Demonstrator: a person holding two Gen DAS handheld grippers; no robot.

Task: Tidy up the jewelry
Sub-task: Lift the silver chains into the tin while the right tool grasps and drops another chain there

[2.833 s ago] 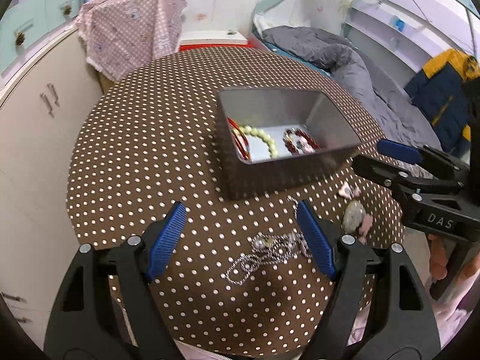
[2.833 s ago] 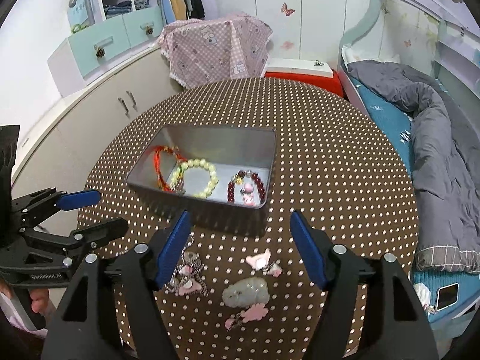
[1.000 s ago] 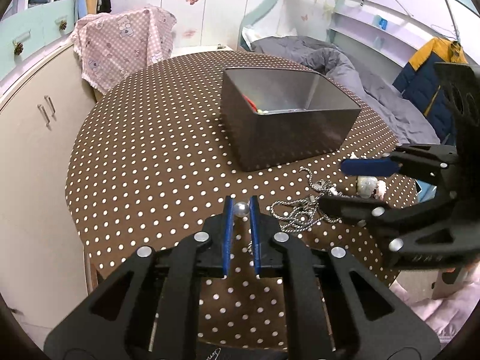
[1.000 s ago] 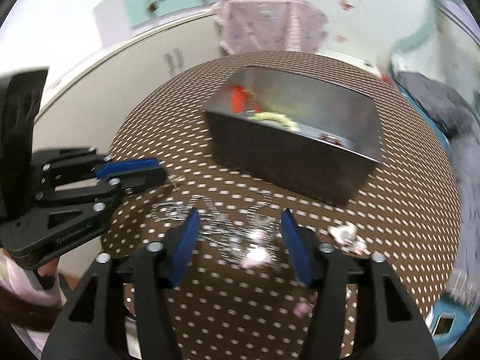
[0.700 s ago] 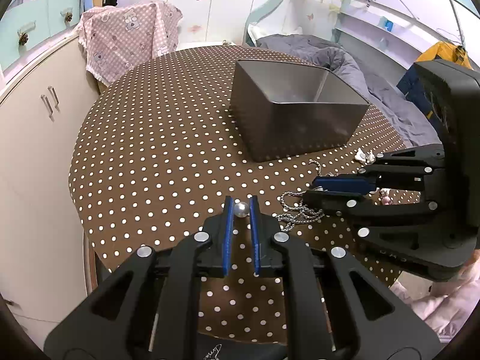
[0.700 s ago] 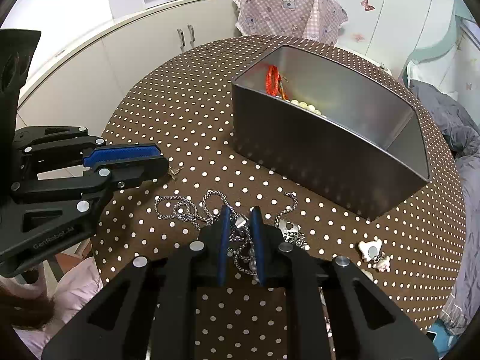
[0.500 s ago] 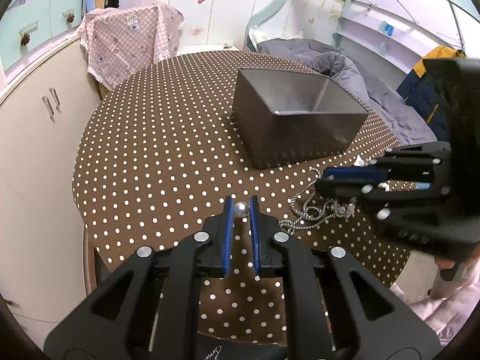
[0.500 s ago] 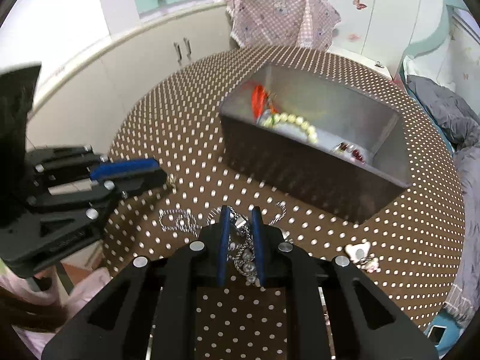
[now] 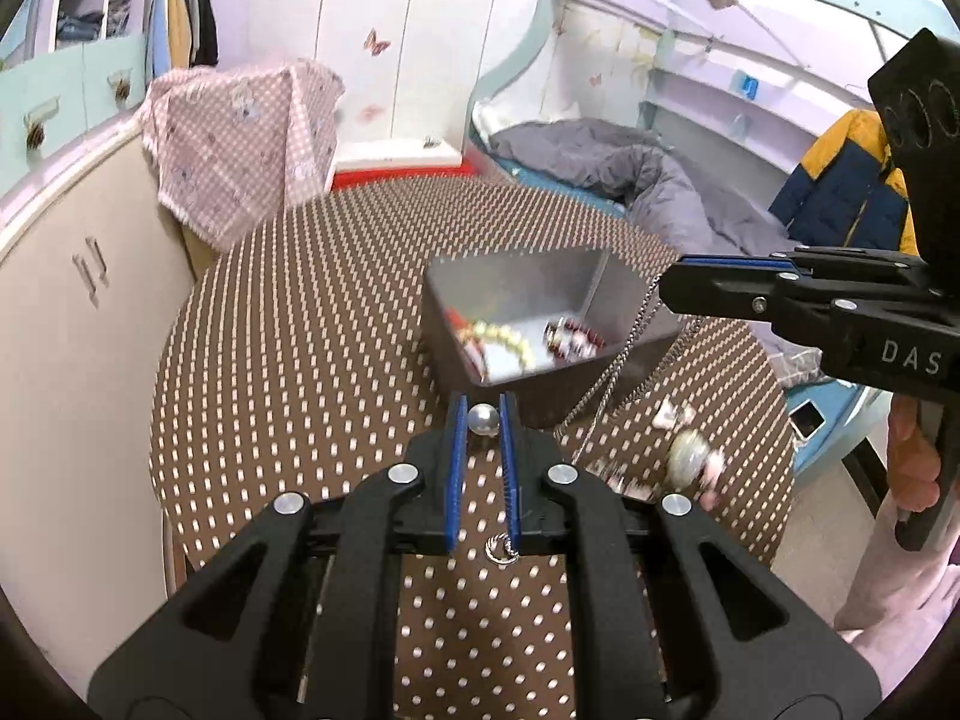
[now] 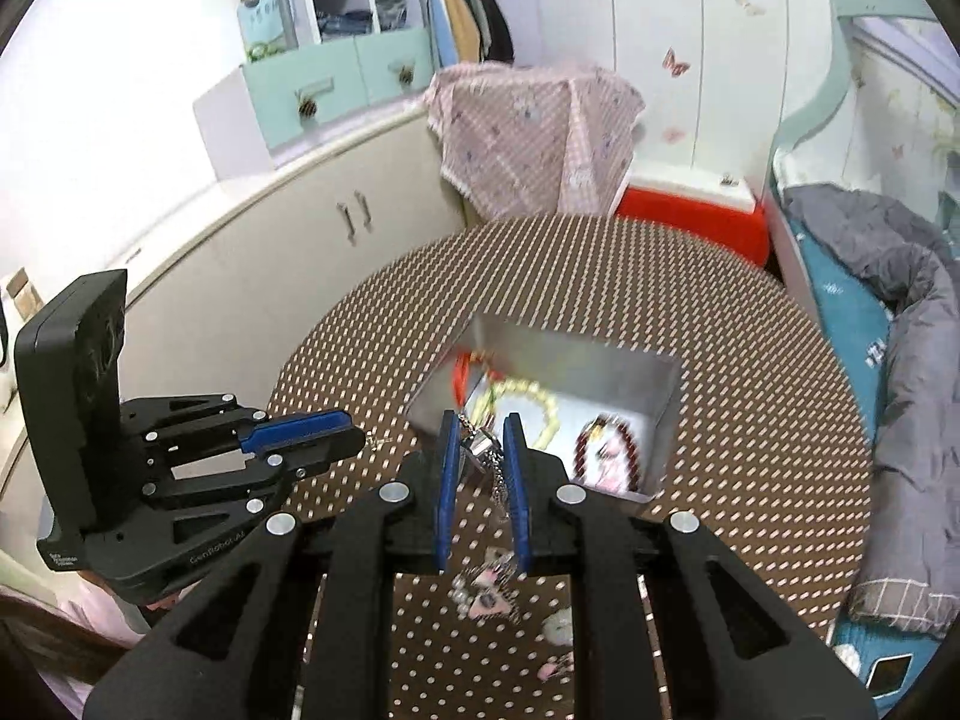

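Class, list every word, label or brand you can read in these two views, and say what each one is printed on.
"DAS" – white letters on the right gripper body, seen from the left wrist view.
"GenRobot.AI" – small print on the left gripper body, seen from the right wrist view; barely readable.
A smaller white label beside it is too small to read.
No other text can be read.

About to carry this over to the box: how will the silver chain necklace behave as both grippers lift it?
Probably floppy: the necklace hangs slack from the right gripper. Its charms dangle low and may swing or snag the box rim. The round bead in the left gripper could slip out.
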